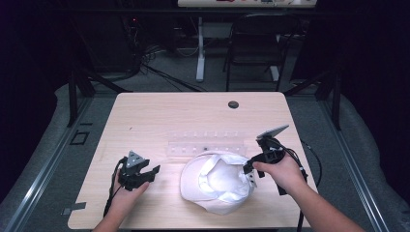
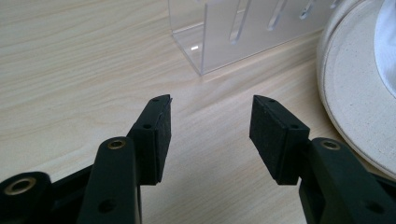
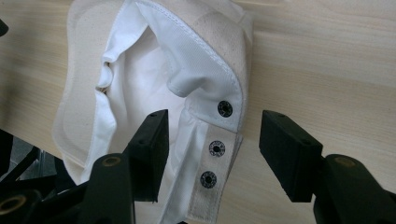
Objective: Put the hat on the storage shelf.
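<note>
Right gripper view, cream cap point(image 3: 154, 70) upside down, white lining, snap strap point(image 3: 212, 154)

A dim lab or recording studio. A pale wooden worktop point(image 1: 159, 116) stands on grey carpet between dark metal rails point(image 1: 43, 164). Behind it, cables point(image 1: 150, 65) trail across the floor beside a black folding chair point(image 1: 254, 46) and the white leg of another desk point(image 1: 199, 48).

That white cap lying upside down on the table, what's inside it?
Inside the cap you can see crumpled white lining and, at its back, a strap with three dark snaps, lying between the open right claw's jaws. The folds cover whatever lies deeper in the crown.
</note>
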